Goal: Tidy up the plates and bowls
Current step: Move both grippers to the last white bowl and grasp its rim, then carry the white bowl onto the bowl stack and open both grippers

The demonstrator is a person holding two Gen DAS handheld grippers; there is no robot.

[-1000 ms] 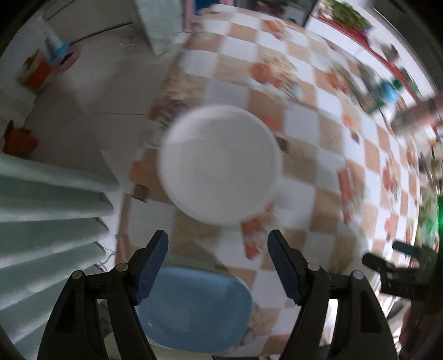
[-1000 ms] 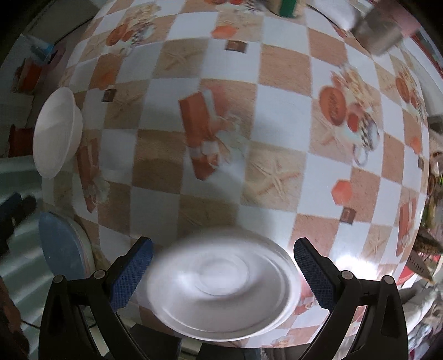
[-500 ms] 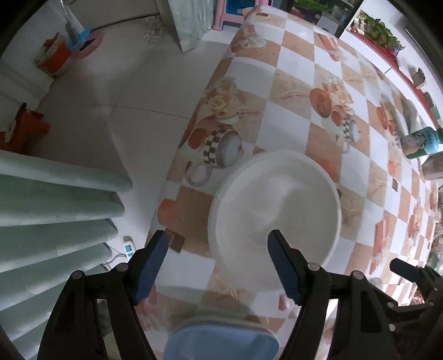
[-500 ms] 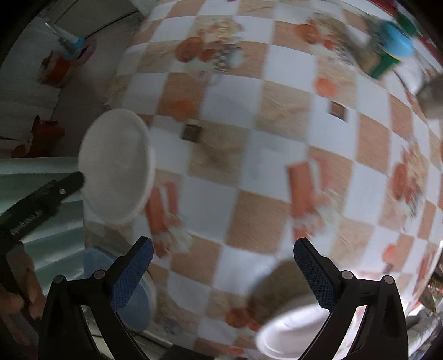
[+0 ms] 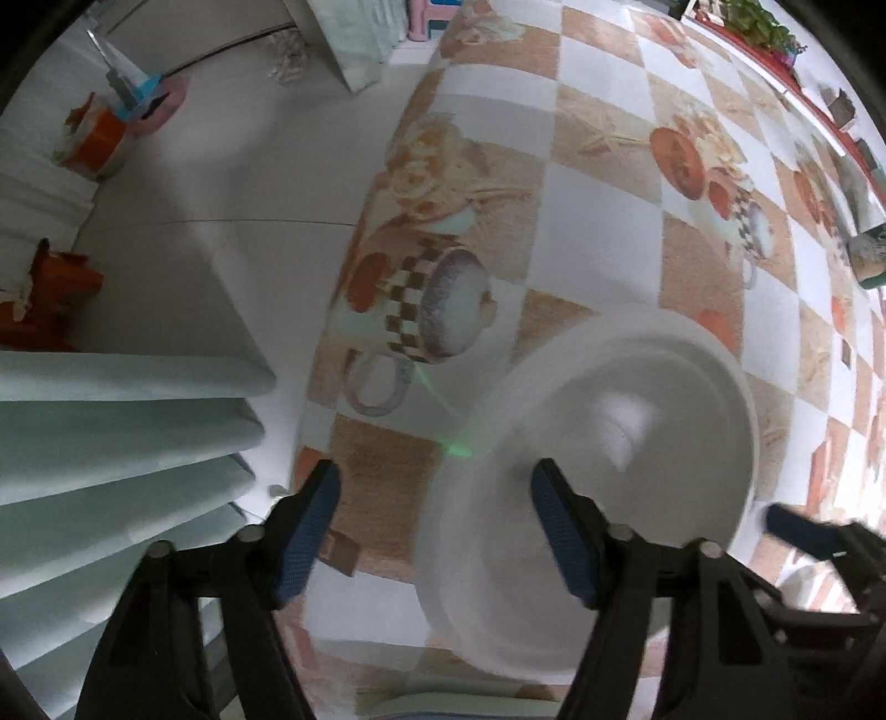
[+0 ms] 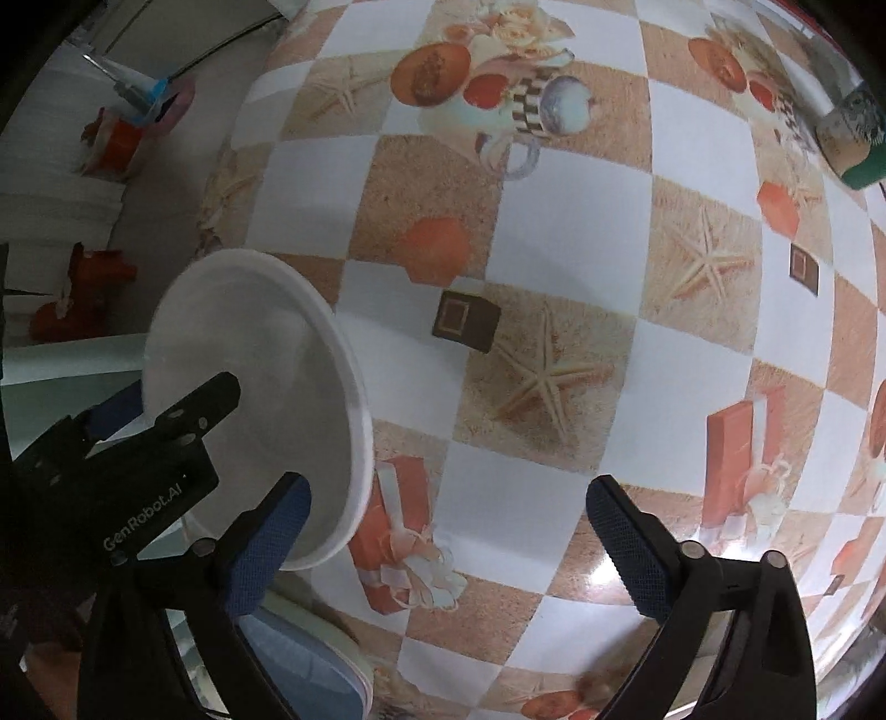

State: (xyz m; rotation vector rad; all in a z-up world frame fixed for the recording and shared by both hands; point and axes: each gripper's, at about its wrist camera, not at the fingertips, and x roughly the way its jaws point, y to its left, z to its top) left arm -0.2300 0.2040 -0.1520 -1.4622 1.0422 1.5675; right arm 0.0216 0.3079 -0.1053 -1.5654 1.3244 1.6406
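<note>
- Left gripper [image 5: 434, 498]: blue-padded fingers spread wide, gripping nothing. The right finger lies over the inside of the white bowl; the left finger is outside its rim, above the tablecloth.
- Right gripper [image 6: 443, 512]: fingers spread wide and empty, above the tablecloth. Its left finger sits just in front of the bowl's near rim; whether it touches cannot be told.
- White bowl [image 5: 598, 471]: round, plain white, resting on the table near its left edge, mouth up. In the right wrist view the bowl [image 6: 249, 399] appears at far left, with the left gripper's black body [image 6: 138, 465] reaching over it.
- Blue plate [image 6: 299, 659]: pale blue, on top of a white one, at the table's near edge just beside the bowl; partly hidden behind the right gripper's left finger.
- Tablecloth [image 6: 554, 210]: glossy check of white and sandy-tan squares, printed with starfish, orange shells, red gift boxes, chequered mugs and roses; a bright glare spot at the near right.
- Green cup [image 6: 853, 138]: at the far right of the table, well apart from the bowl.
- Floor [image 5: 221, 183]: pale tiles to the left of the table.
- Pale green slatted panels [image 5: 111, 443]: stacked at the left, beside the table edge.
- Orange tub [image 5: 97, 138] and pink basin [image 5: 160, 99]: on the floor, far left.
- Red shelf with plants [image 5: 764, 22]: along the far side of the room.
</note>
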